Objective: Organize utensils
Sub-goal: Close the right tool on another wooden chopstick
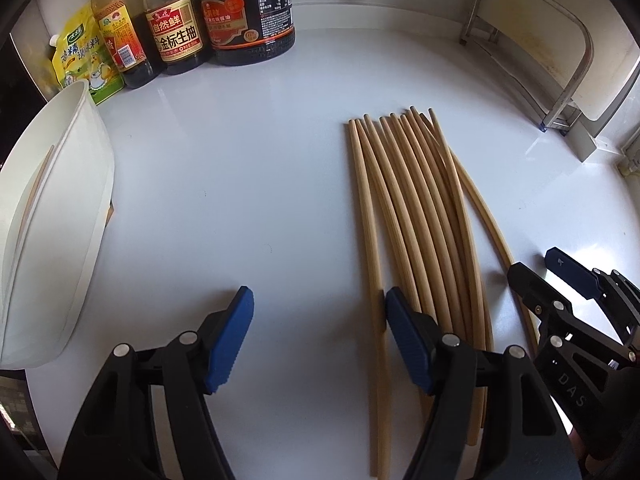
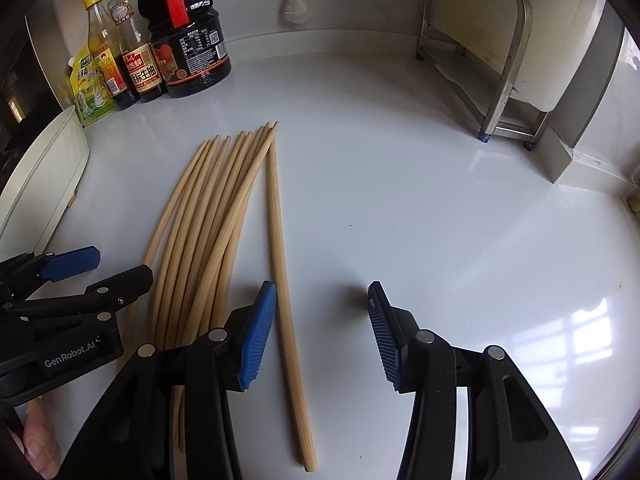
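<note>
**Both Claws Standing Open at the Chopstick Bundle**

While you are holding both claws angled down over the white counter [image 2: 420,184], the wooden chopsticks [image 1: 416,216] are lying on it in a loose fan, tips pointing toward the back wall. Your left claw [image 1: 320,340] is standing open, its right pad sitting at the left edge of the bundle, with one chopstick lying just inside the gap and bare counter filling the rest. It is gripping nothing. Your right claw [image 2: 322,332] is also standing open and is holding nothing. Its left pad is resting beside the rightmost chopstick [image 2: 284,280], which is lying slightly apart from the others and is passing between the pads near the left one.

You are working with a white container [image 1: 52,220] sitting at the left edge. Sauce bottles [image 1: 192,28] are standing at the back left corner, and a metal rack [image 2: 500,56] is standing at the back right.
</note>
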Demonstrator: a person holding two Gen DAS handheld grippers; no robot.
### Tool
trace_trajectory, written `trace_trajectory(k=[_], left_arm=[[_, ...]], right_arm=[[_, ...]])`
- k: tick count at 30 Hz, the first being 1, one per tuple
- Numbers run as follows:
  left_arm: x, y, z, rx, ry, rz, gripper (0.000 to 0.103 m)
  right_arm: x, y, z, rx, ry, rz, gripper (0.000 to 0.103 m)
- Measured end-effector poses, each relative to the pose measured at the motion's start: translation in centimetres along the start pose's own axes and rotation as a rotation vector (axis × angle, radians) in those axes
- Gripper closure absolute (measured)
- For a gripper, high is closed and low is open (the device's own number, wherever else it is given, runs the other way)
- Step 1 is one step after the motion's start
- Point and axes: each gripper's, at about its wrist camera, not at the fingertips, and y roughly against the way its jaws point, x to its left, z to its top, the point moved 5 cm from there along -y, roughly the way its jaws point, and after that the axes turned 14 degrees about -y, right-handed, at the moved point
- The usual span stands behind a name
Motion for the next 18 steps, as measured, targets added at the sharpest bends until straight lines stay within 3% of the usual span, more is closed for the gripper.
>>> trace_trajectory(k=[5, 7, 11, 18], left_arm=[[-0.7, 0.3, 0.2, -0.017, -0.024, -0.012, 0.062], [-0.9, 0.4, 0.3, -0.024, -0.033, -0.02, 0.073], [-1.3, 0.4, 0.4, -0.027, -0.051, -0.038, 0.095], [-1.3, 0.3, 0.4, -0.002, -0.06, -0.056, 0.095]], right_arm=[[1.1, -0.5, 0.0, -0.009, 0.07, -0.001, 0.058], [1.5, -0.6, 0.1, -0.01, 0.083, 0.008, 0.065], [2.1, -0.7, 0.2, -0.004, 0.107, 0.013, 0.096], [1.1, -0.6, 0.4, 0.016, 0.034, 0.031, 0.097]])
